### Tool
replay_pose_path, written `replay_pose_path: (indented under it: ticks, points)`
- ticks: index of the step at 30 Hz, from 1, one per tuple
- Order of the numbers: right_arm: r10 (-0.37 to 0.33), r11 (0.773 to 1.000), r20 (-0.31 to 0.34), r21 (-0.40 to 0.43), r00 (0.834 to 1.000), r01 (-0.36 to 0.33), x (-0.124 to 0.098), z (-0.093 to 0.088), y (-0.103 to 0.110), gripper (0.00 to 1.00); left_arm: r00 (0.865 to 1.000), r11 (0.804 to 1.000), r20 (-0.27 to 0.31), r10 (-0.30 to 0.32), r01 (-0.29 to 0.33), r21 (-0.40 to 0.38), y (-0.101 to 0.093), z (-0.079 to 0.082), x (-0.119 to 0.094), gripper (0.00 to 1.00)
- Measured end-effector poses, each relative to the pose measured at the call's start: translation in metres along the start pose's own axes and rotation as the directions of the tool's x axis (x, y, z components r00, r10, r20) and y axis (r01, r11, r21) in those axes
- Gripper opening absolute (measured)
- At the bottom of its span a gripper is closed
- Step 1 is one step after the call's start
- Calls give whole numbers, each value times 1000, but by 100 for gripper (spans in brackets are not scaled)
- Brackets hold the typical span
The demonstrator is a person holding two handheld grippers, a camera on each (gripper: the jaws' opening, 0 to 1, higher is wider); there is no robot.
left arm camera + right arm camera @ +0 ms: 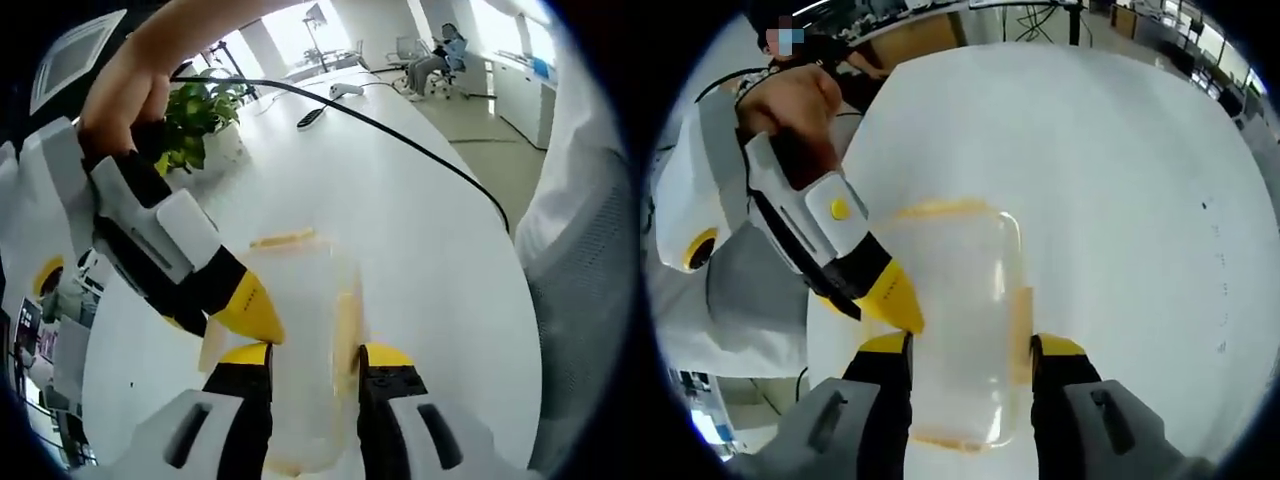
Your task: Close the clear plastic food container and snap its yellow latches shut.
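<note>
The left gripper [315, 358] is spread wide, jaws astride the container [300, 330], nothing clamped. The right gripper [970, 350] is likewise parted over the container [960, 320], which is set on the white table [1120, 180].

No legible text, label, brand, number or sign in either gripper view.

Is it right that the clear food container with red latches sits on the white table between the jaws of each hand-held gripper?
Not quite: the latches are yellow, not red, as the right gripper view shows. The rest holds: the clear food container sits on the white table between the jaws of each hand-held gripper.
</note>
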State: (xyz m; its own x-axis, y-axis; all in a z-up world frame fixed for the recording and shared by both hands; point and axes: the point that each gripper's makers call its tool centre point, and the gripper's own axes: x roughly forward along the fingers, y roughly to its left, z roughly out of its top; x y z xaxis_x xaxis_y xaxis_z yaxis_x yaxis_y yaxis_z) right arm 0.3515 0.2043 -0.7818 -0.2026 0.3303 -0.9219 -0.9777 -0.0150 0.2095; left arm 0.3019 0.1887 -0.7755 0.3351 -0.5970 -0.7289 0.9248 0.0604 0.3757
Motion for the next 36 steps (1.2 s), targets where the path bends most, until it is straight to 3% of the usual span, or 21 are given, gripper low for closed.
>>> replay_pose_path:
  ticks: [12, 31, 32, 33, 36]
  points:
    - [47, 999, 15, -4, 999, -46, -1, 1, -5, 42, 999, 999, 20, 44, -45, 17, -4, 1, -3, 22]
    - [35, 999, -23, 14, 999, -34, 1, 1, -7, 40, 998, 998, -4, 61, -61, 12, -4, 1, -2, 16]
    - [29, 1000, -29, 12, 999, -28, 1, 1, -8, 40, 997, 995, -7, 81, -80, 66, -2, 5, 0, 15]
    - [33, 999, -36, 13, 999, -32, 1, 1, -6, 40, 997, 997, -14, 76, -76, 11, -6, 2, 1, 15]
    - [32, 999, -51, 11, 998, -32, 2, 1, -5, 39, 998, 998, -3, 67, -67, 14, -3, 1, -2, 15]
